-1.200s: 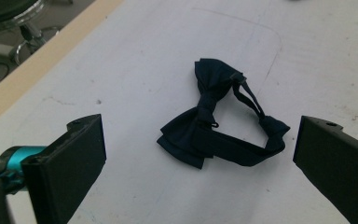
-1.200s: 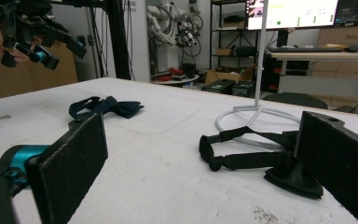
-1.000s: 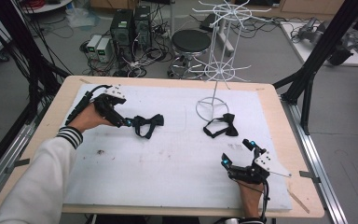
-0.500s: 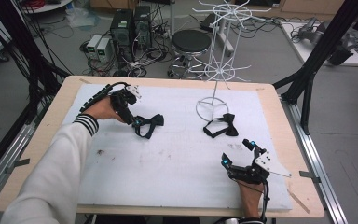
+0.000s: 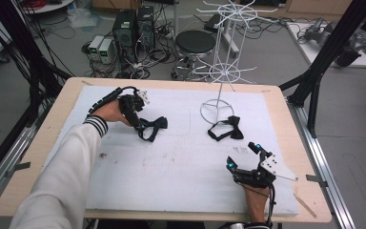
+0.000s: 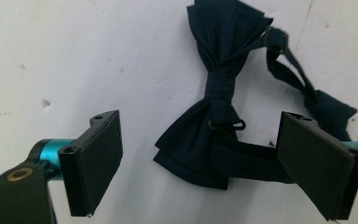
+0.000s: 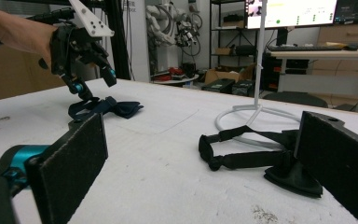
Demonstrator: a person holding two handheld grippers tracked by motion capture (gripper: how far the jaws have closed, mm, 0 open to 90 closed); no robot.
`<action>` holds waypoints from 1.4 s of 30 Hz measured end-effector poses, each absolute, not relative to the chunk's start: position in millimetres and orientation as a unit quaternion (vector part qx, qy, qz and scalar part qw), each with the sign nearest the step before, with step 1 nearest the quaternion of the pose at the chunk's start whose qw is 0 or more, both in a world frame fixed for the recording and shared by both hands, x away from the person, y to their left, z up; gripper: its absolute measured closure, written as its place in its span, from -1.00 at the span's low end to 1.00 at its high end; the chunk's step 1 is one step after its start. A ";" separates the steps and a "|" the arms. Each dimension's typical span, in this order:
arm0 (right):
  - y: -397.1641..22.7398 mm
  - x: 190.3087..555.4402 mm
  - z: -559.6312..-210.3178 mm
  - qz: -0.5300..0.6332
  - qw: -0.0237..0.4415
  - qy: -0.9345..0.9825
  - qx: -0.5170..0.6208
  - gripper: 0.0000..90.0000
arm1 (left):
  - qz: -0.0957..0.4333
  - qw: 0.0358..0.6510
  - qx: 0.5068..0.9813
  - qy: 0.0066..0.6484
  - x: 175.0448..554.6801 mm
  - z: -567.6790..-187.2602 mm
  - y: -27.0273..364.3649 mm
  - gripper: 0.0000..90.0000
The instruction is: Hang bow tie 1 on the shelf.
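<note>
Right gripper (image 5: 247,156): nearest the person, it rests low on the white foam-covered table top (image 5: 181,171) at the near right, jaws spread wide with nothing between them. In the right gripper view they point across the mat at the second tie.

Second bow tie (image 5: 226,129): a black fabric bow tie with a looped strap lies flat just beyond the right gripper, touching or nearly touching the ring base of the white wire display stand (image 5: 221,71). It is untouched.

Left gripper (image 5: 140,125): at the far left of the mat it points down over the dark navy fabric bow tie (image 6: 214,112). Its jaws have just been closing. They are not yet on the cloth: the pads (image 6: 100,158) stand apart on either side, and the near wing and strap lie between them.

Navy tie, place: flat on the mat, well apart from the stand.

Navy tie, long axis: in the left gripper view it runs from the near wing between the jaws up and away to the far wing, with the knot midway. In the high view it lies roughly left to right across the table, the strap looping toward the near side.

Progress: probably early. The likely aim is hanging the ties on the stand, whose arms look bare, though the wires are thin. No tie is lifted. Gripping, carrying and hanging remain.
</note>
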State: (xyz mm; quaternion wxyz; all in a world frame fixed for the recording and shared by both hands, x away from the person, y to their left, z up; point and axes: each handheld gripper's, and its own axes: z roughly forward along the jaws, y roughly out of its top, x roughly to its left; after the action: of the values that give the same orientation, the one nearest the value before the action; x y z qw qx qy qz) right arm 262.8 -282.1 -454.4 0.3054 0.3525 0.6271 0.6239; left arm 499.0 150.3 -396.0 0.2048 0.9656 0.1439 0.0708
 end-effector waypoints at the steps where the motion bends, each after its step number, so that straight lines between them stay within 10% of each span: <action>1: -282.0 262.8 -454.4 0.624 0.305 0.627 0.353 -0.96 | 0.072 0.204 0.966 0.145 499.6 -397.0 150.3 -0.66; 27: -281.9 262.8 -454.3 0.623 0.305 0.627 0.354 -0.96 | 0.038 0.186 0.969 0.160 505.1 -414.3 147.4 -0.29; 42: -281.9 263.0 -454.4 0.622 0.307 0.628 0.353 -0.96 | 0.027 0.202 0.964 0.172 502.3 -412.0 151.7 0.44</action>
State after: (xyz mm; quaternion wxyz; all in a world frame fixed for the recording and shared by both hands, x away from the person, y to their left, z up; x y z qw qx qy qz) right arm 263.0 -281.9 -454.4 0.3069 0.3525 0.6282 0.6220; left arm 502.3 151.7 -412.0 0.2017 0.9639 0.1716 0.0271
